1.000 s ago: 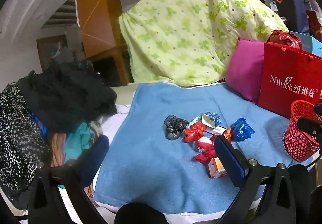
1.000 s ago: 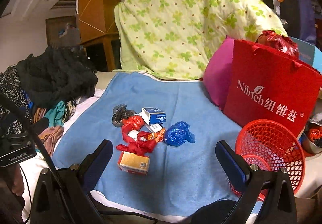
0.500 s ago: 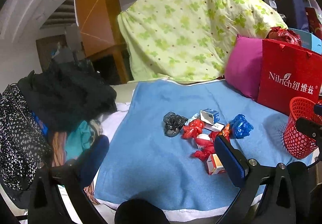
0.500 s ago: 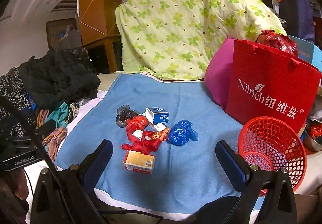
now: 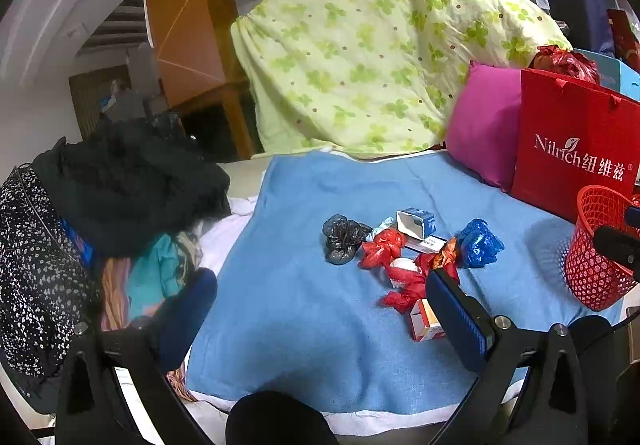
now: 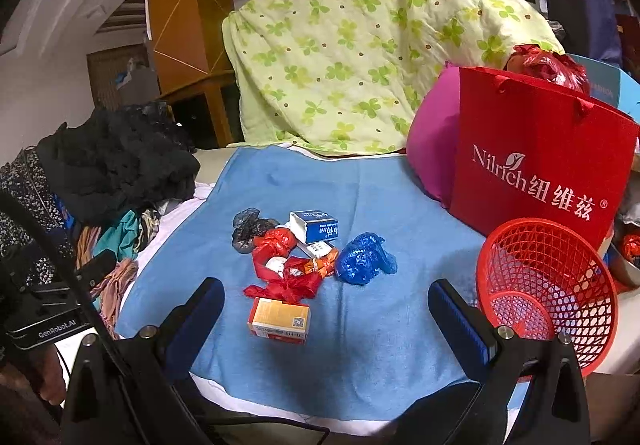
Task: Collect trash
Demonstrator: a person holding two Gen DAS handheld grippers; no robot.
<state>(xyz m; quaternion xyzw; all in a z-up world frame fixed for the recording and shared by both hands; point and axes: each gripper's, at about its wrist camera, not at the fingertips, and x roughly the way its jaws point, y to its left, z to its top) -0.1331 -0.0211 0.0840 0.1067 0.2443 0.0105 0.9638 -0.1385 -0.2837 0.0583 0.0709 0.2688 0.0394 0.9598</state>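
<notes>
Both grippers, left (image 5: 320, 309) and right (image 6: 326, 309), hover over the near edge of a blue towel (image 6: 400, 197) with fingers spread wide and nothing between them. The trash (image 6: 296, 257), crumpled bags and small boxes, lies clustered mid-towel. A red basket (image 6: 548, 285) stands apart at its right edge.

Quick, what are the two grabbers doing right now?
Left gripper: open, holding nothing.
Right gripper: open, holding nothing.
</notes>
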